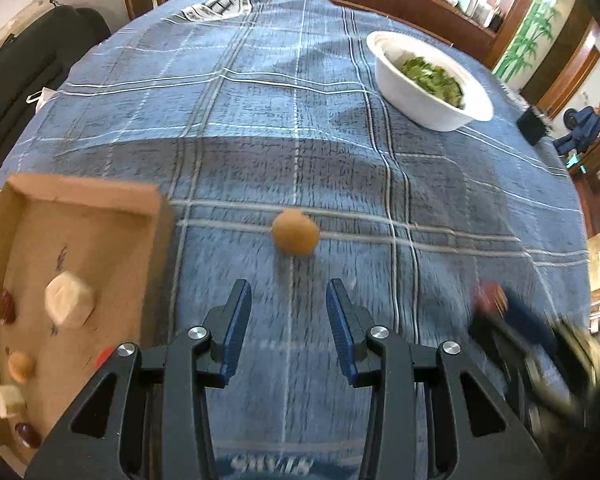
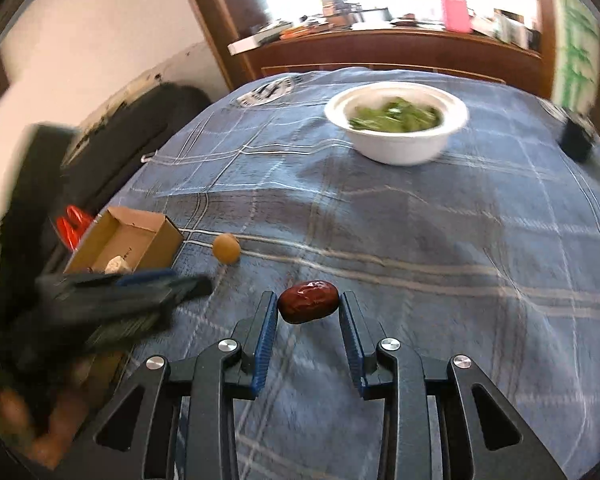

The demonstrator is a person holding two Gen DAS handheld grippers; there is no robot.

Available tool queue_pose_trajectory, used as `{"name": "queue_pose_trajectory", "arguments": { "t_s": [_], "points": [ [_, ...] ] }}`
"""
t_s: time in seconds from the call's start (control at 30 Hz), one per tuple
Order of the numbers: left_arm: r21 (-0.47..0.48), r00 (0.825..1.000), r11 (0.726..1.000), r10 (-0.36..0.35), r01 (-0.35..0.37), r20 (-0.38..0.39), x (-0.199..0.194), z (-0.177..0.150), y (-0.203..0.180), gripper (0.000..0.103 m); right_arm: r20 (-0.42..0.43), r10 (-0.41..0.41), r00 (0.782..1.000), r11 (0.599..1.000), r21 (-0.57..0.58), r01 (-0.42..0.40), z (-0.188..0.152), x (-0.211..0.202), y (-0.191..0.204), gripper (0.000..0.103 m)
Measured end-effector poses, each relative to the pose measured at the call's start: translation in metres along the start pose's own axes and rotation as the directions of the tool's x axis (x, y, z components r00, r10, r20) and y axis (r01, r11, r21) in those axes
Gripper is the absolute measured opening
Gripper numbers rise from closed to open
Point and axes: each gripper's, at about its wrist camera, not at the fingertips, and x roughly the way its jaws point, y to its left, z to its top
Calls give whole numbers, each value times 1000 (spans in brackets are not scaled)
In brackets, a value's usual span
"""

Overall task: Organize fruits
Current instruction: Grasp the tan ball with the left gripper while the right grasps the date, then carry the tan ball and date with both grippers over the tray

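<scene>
Right claw (image 2: 309, 306) pinching one red date (image 2: 308, 301); left claw (image 1: 289, 300) spread, one round longan (image 1: 295, 232) ahead.

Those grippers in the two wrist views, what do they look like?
Both look alike. The left gripper and the right gripper each have black, angular plastic arms with triangular cut-outs, round silver bolt heads at the pivots, and two flat fingers faced with ribbed blue pads. No cables or sleeves show.

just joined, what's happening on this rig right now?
A person is sorting fruit on a blue plaid cloth. The right gripper has a dark red wrinkled date between its blue fingers. The left gripper is open and empty, pointed at a round tan fruit beside the cardboard box that already holds several pieces.
</scene>
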Motion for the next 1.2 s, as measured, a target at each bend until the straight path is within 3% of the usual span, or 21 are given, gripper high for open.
{"name": "queue_pose_trajectory", "arguments": {
  "t_s": [0.13,0.23,0.3,0.4,0.77,1.2],
  "points": [
    [-4,999,999,32,-32,-19,19,13,-10,36,4,19,1000,999,32,-19,-15,-15,-6,33],
    [1,999,999,50,-50,10,22,14,-14,36,4,35,999,998,47,-35,-24,-25,-5,33],
    [3,999,999,50,-50,21,22,14,-15,24,11,42,999,998,49,-42,-28,-32,-4,33],
    [4,999,999,43,-43,21,18,9,-16,24,27,46,999,997,53,-47,-31,-42,-2,33],
    [10,996,1000,29,-30,89,-34,-41,-11,24,66,47,997,997,52,-50,-42,-70,9,33],
    [-4,983,997,81,-81,167,-78,-82,14,24,80,64,995,998,13,-65,-55,-89,37,32]
  ]
}}
